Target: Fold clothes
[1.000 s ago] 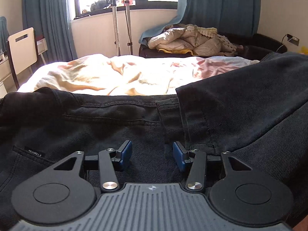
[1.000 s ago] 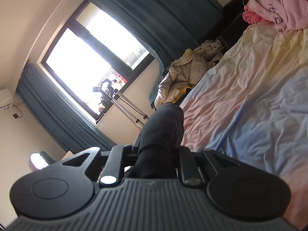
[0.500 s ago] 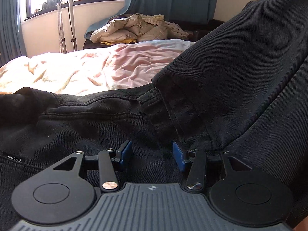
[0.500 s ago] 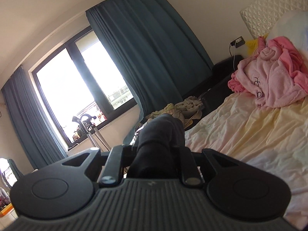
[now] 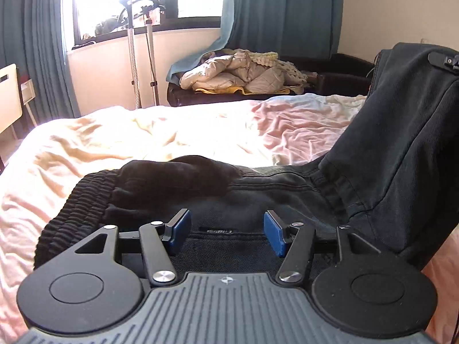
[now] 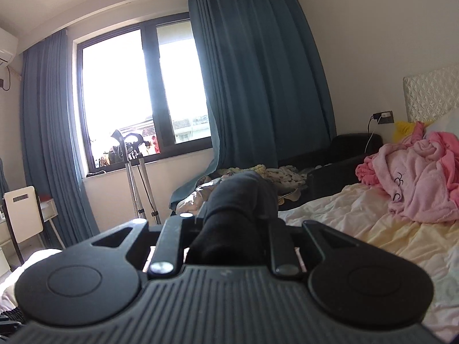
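Black trousers (image 5: 258,192) lie on the bed with the ribbed waistband (image 5: 77,200) at the left. One leg (image 5: 401,132) rises steeply at the right, lifted toward the upper right corner, where part of the other gripper shows. My left gripper (image 5: 226,229) hovers over the seat of the trousers; its jaws are opening, with blue pads (image 5: 274,233) apart and nothing pinched between them. In the right wrist view my right gripper (image 6: 232,218) points level and is shut on a bunch of the black trouser fabric (image 6: 238,200), which hides the fingertips.
The bed sheet (image 5: 172,132) is crumpled, pale yellow and pink. A pink robe (image 6: 416,177) lies near the headboard. A dark sofa with a beige quilt (image 5: 238,71) stands behind the bed. A metal stand (image 5: 134,57) stands under the window, a white chair (image 5: 8,94) at left.
My left gripper pulled back and widened its jaws, so the waistband now shows. The right gripper rolled upright and rose, still clamping the black fabric, lifting the leg.
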A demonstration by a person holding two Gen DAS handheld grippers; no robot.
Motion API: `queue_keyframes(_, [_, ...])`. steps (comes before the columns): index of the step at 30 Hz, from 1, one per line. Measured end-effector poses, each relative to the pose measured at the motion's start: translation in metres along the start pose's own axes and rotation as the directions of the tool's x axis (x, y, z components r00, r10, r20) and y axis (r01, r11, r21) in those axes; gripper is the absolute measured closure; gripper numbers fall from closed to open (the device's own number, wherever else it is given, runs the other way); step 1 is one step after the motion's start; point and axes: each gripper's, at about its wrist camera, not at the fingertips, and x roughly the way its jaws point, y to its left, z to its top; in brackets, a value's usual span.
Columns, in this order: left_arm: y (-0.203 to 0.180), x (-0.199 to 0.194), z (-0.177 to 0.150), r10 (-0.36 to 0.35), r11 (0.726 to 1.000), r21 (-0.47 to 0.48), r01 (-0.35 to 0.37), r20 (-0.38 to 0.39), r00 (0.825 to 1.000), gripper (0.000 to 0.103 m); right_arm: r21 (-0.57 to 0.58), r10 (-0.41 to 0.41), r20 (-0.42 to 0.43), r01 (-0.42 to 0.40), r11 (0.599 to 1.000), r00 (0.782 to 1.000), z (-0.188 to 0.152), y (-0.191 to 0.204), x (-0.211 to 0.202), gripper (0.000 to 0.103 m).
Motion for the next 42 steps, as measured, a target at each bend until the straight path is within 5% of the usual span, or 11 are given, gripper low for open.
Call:
queue_keyframes(9, [0.121,-0.109,0.012,0.142,0.963,-0.251,-0.097,0.167,0.976,0.039,-0.283,0.113,-0.011,-0.111,0.953,0.994,-0.043,0.193,0.019,0.082])
queue_keyframes(12, [0.154,-0.130,0.006,0.180,0.941,-0.319,-0.112,0.194,0.964,0.039,-0.366,0.168,-0.078,-0.185,0.912,0.983,-0.090,0.263,0.029,0.082])
queue_keyframes(17, [0.184,-0.138,-0.006,0.210,0.904,-0.412,-0.113,0.198,0.958,0.039,-0.470,0.211,-0.297,-0.335,0.817,0.931,-0.195,0.347,0.033,0.080])
queue_keyframes(21, [0.191,-0.134,-0.008,0.216,0.890,-0.441,-0.118,0.180,0.960,0.039,-0.533,0.220,-0.315,-0.364,0.764,0.923,-0.211,0.355,0.027,0.075])
queue_keyframes(23, [0.185,-0.129,-0.007,0.190,0.889,-0.450,-0.086,0.192,0.963,0.039,-0.490,0.297,-0.355,-0.447,0.748,0.887,-0.190,0.347,0.023,0.064])
queue_keyframes(26, [0.169,-0.119,-0.007,0.147,0.894,-0.446,-0.040,0.209,0.967,0.034,-0.468,0.419,-0.405,-0.578,0.669,0.813,-0.164,0.334,0.000,0.043])
queue_keyframes(30, [0.140,-0.098,-0.018,0.088,0.914,-0.406,0.003,0.204,0.975,0.032,-0.493,0.501,-0.425,-0.658,0.570,0.753,-0.136,0.292,-0.044,0.039])
queue_keyframes(34, [0.109,-0.077,-0.030,0.061,0.964,-0.264,-0.014,0.169,0.984,0.032,-0.463,0.489,-0.405,-0.634,0.619,0.773,-0.112,0.225,-0.073,0.039])
queue_keyframes(36, [0.095,-0.072,-0.032,0.071,0.982,-0.183,-0.042,0.156,0.985,0.032,-0.455,0.458,-0.378,-0.592,0.665,0.805,-0.105,0.194,-0.082,0.039])
queue_keyframes(39, [0.079,-0.070,-0.037,0.047,0.998,-0.060,-0.037,0.168,0.985,0.031,-0.375,0.402,-0.358,-0.524,0.764,0.843,-0.107,0.151,-0.078,0.039])
queue_keyframes(42, [0.074,-0.069,-0.042,0.034,0.999,-0.017,-0.031,0.179,0.983,0.025,-0.248,0.357,-0.379,-0.465,0.850,0.854,-0.116,0.119,-0.064,0.040])
